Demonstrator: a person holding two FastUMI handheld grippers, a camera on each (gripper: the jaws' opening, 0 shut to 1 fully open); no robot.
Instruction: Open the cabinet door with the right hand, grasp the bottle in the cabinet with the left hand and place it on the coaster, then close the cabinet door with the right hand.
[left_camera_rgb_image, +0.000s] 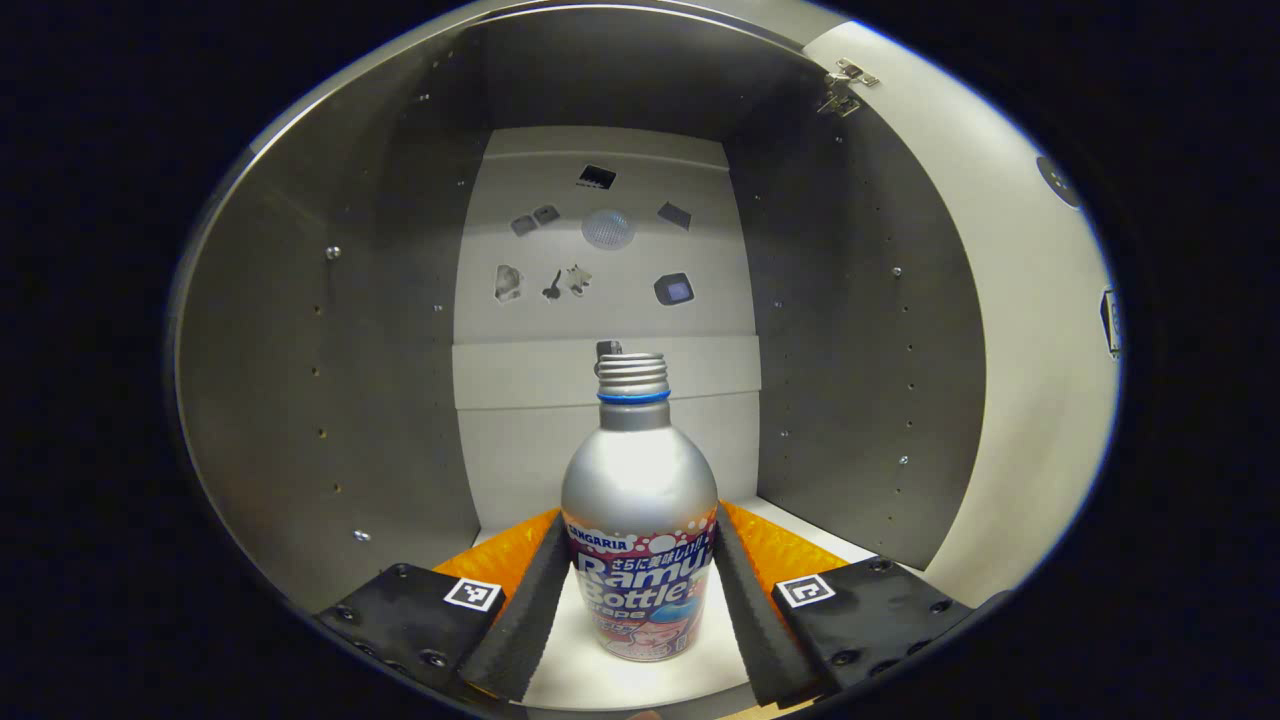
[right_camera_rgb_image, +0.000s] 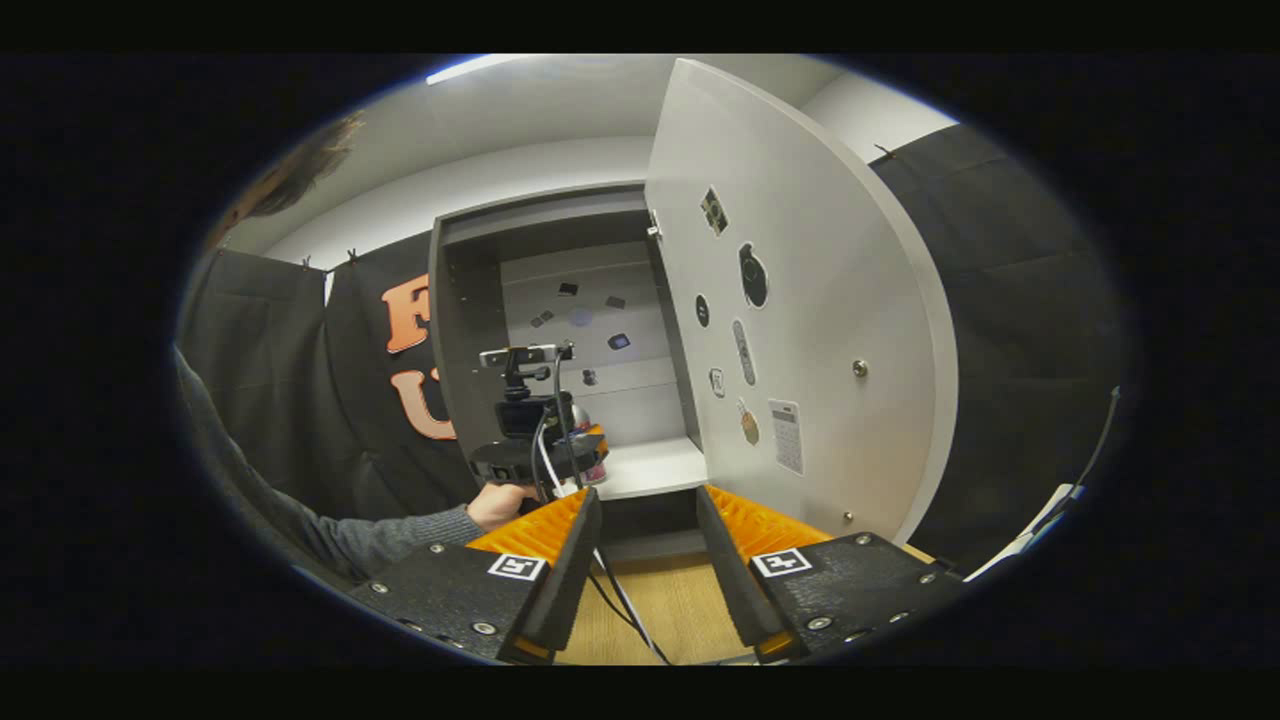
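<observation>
Left tongs (left_camera_rgb_image: 640, 600) are inside the cabinet (left_camera_rgb_image: 330, 400), fingers either side of the bottle (left_camera_rgb_image: 640, 520). The bottle stands upright on the cabinet's white shelf (left_camera_rgb_image: 590, 680), about centred between the side walls and well forward of the back panel (left_camera_rgb_image: 600, 290). The fingers (left_camera_rgb_image: 525, 610) sit right against the bottle's lower body on both sides; from this angle I can't tell whether they're actually pressing or just touching, so grip state is unconfirmed. The bottle's cap is off, bare thread at the neck.

In the right gripper view, my right tongs (right_camera_rgb_image: 645, 560) are released, jaws apart with nothing between them, held in front of the cabinet (right_camera_rgb_image: 460, 330) and below its shelf (right_camera_rgb_image: 650, 465). The cabinet door (right_camera_rgb_image: 810, 300) stands wide open, swung out to the right of the cabinet opening, stickers on its inner face. My left hand (right_camera_rgb_image: 495, 505) is at the cabinet's front edge, holding the left tongs (right_camera_rgb_image: 540, 440) into the opening. The wooden counter (right_camera_rgb_image: 680, 610) lies below the cabinet, a cable (right_camera_rgb_image: 620, 600) running across it.
</observation>
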